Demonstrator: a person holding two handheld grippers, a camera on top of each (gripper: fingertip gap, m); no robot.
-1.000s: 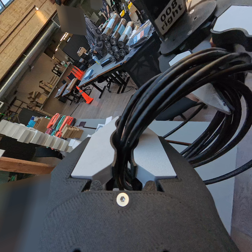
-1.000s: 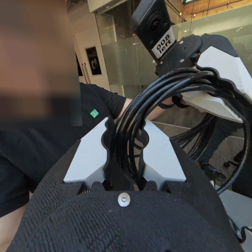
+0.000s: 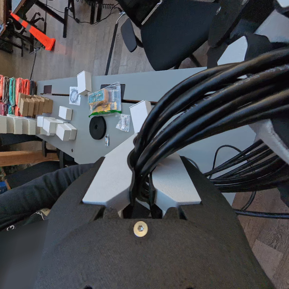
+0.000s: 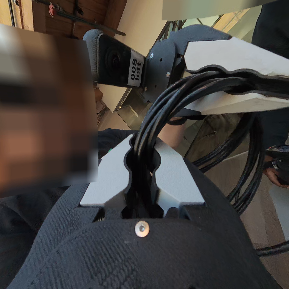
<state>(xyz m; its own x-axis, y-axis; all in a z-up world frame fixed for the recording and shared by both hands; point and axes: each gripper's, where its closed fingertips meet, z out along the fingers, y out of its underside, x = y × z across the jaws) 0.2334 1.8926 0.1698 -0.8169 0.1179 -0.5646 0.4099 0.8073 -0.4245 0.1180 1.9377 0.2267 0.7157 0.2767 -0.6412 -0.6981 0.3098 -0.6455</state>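
A coil of black cable (image 3: pixel 203 109) is held in the air between both grippers. My left gripper (image 3: pixel 141 158) is shut on one side of the coil. The right gripper's grey fingers (image 3: pixel 272 140) clamp the coil at the right edge of the left wrist view. In the right wrist view my right gripper (image 4: pixel 143 148) is shut on the cable coil (image 4: pixel 164 106), and the left gripper (image 4: pixel 234 75) grips the same coil at the upper right. Loose strands (image 4: pixel 250 172) hang in loops on the right.
A grey table (image 3: pixel 148 87) below holds white boxes (image 3: pixel 65 129), brown boxes (image 3: pixel 34 104), a black disc (image 3: pixel 97 127), a clear bag with yellow and green contents (image 3: pixel 104 100) and small bags (image 3: pixel 123 122). A black chair (image 3: pixel 172 34) and an orange cone (image 3: pixel 36 32) stand on the floor beyond. A person's hand (image 4: pixel 275 173) holds a dark object at right. Across from one pair of fingers to the other is roughly 12 cm.
Both grippers have tilted, still shut on the coil. The left wrist view now looks down on the table instead of across the room. The right view has rolled, and the left gripper sits closer.
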